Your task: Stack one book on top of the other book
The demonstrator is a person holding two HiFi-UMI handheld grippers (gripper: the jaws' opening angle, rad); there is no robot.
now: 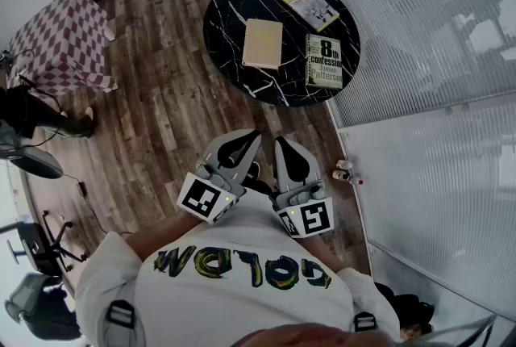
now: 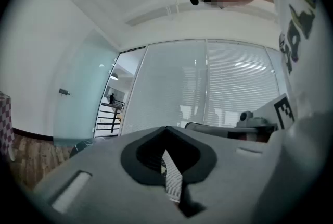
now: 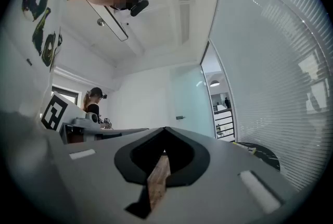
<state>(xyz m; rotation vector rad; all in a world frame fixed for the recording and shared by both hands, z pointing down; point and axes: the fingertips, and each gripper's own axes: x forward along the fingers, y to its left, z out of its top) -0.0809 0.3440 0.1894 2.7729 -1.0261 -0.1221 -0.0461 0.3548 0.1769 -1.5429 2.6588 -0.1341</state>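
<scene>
wood-plank floor fills most of the head view, and a round black table with white marble veins stands ahead of the person, close to a glass wall with blinds. three books lie flat on the table, each apart from the others. a tan book with a plain, blank cover sits near the middle. a yellow-green book lies toward the far side, turned at an angle, with a white panel and small dark print on its cover. a dark book with a large white "8th" in its title rests at the near right, close to the table's rim. no book is on top of another. the left gripper and the right gripper hang side by side just in front of the person's white shirt, over the floor and well apart from the table and the books. in the left gripper view the left gripper has its jaws clenched together with nothing between them. in the right gripper view the right gripper is likewise clenched and empty, with a narrow strip of floor showing past the jaws. a checked cloth covers something at the far left, and another person stands in the background of the right gripper view.
</scene>
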